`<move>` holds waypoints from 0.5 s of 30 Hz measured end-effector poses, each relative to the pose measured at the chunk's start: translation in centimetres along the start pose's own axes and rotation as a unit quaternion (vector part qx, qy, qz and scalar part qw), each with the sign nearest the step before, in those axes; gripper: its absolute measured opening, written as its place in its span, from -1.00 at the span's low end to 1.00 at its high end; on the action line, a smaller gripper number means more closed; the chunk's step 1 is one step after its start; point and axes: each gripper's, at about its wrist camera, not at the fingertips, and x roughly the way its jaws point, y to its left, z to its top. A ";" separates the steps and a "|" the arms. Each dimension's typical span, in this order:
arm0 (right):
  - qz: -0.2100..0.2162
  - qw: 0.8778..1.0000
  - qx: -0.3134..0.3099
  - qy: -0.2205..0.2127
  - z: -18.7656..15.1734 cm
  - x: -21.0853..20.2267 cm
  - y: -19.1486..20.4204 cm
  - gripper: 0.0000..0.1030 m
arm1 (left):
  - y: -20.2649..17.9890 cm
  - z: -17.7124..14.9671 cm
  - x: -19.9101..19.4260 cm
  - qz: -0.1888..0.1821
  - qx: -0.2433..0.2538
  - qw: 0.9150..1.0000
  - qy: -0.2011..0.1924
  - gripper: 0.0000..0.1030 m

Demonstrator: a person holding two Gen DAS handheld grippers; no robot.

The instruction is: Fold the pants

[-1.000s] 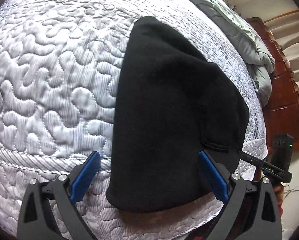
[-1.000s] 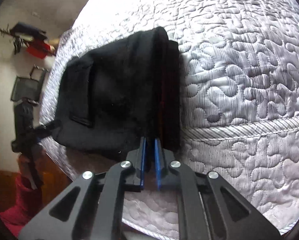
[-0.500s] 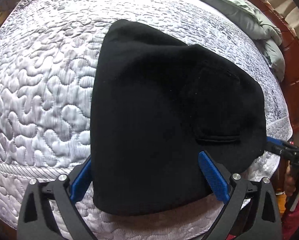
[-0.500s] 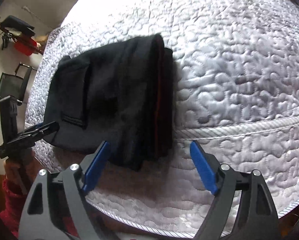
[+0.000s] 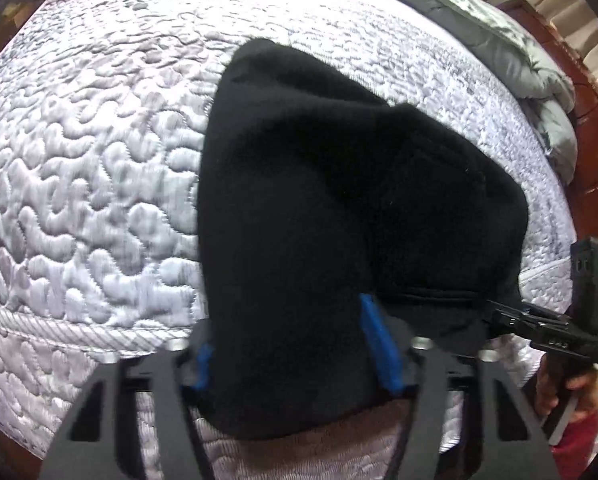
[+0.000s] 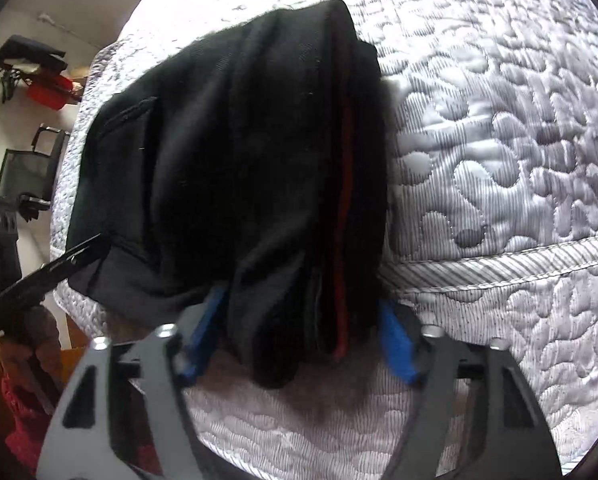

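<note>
A big white quilted mattress [image 5: 79, 184] fills both views, and the folded black pants [image 5: 339, 208] lie on it at the near edge, partly hanging over the piped border. A grey blanket [image 5: 499, 52] is bunched at the far right, next to brown wooden furniture [image 5: 591, 152]. The left gripper [image 5: 295, 344] has the near end of the pants between its blue fingers [image 5: 379, 344], which are closing; the cloth hides most of the left finger. The right gripper [image 6: 299, 340] is also closing around the near end, by a thin red stripe [image 6: 343, 240]. I cannot tell if the pads press yet. The pictures are blurry.
</note>
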 end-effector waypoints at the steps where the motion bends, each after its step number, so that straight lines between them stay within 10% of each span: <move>1: 0.008 1.000 0.001 -0.005 -0.1 -0.5 -0.1 -0.07 | 0.2 0.0 -0.3 -0.007 -0.004 1.000 -0.002 -0.14; 15: 0.026 0.992 -0.079 -0.099 1.0 -9.6 2.4 -0.32 | -2.0 0.9 -6.3 -0.078 -0.004 0.992 -0.101 -0.43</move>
